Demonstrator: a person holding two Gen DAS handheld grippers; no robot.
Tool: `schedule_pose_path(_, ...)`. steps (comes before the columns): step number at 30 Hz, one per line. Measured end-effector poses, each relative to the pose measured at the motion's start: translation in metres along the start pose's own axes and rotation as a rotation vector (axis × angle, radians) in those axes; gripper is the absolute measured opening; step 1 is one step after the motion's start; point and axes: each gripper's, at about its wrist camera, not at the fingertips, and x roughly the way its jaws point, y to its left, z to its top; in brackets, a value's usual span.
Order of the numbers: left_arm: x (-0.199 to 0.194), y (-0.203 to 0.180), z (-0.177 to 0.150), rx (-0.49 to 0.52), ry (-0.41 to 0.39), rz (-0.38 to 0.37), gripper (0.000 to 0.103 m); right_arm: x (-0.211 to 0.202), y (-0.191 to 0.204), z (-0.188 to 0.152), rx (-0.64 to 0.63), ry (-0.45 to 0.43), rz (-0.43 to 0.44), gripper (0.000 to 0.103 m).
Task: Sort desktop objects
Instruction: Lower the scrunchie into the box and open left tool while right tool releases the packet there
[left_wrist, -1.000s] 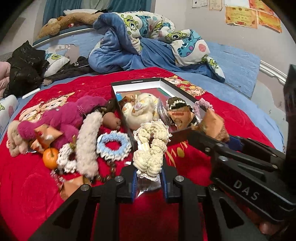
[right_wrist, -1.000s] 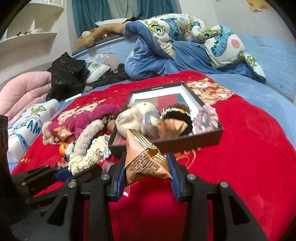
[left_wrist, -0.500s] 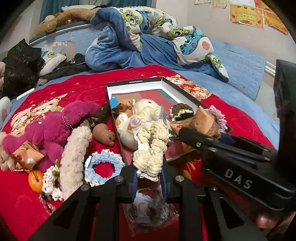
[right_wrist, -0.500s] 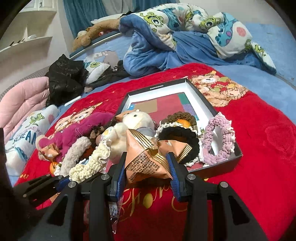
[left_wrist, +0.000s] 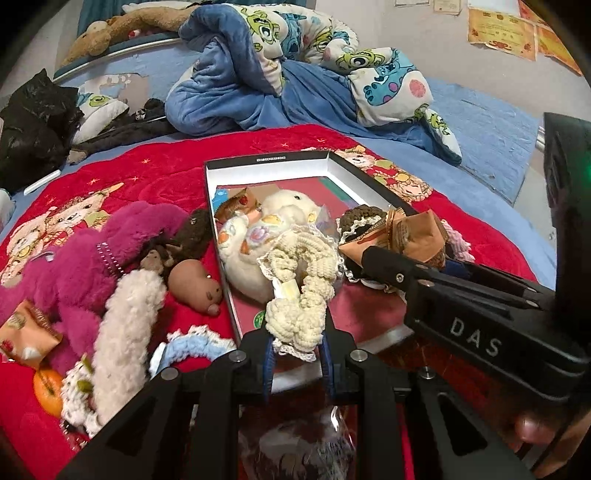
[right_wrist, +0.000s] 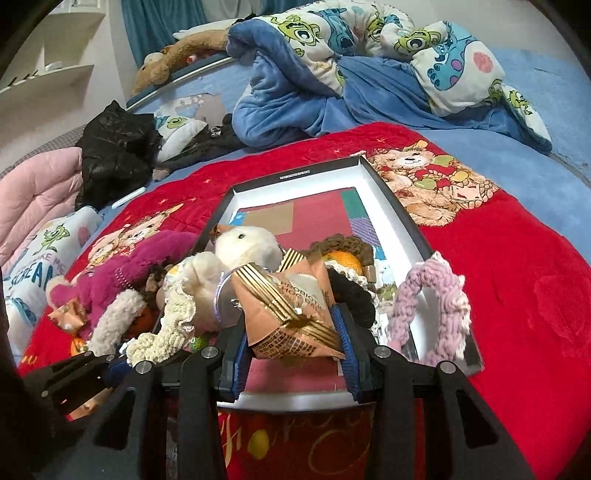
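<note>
Left gripper (left_wrist: 297, 363) fingers clenched on the cream scrunchie (left_wrist: 295, 291), right gripper (right_wrist: 291, 356) gripping the snack packet (right_wrist: 286, 314). Both over the box (right_wrist: 384, 188) on a red blanket (right_wrist: 517, 258); rumpled blue duvet (right_wrist: 332, 74) behind, on the bed.

The box (right_wrist: 391, 199) floor lies bare at upper centre; the white plush (right_wrist: 243, 247) and pink scrunchie (right_wrist: 428, 306) crowd its lower half.

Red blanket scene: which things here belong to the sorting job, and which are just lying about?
Job:
left gripper shut on cream scrunchie
right gripper shut on snack packet
box
blue scrunchie
magenta plush

Lying about:
blue quilt
black bag
wall certificates
</note>
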Motion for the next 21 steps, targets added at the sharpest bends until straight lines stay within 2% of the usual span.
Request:
schedule_pose_path(9, 0.023, 0.001, 0.017, -0.007, 0.012, -0.014, 0.021, 0.021, 0.003, 0.008, -0.002, 0.023, 0.005, 0.039)
schedule_pose_path(21, 0.026, -0.004, 0.012, 0.019, 0.009, -0.044, 0.021, 0.033, 0.003, 0.005, 0.000, 0.056, -0.013, 0.040)
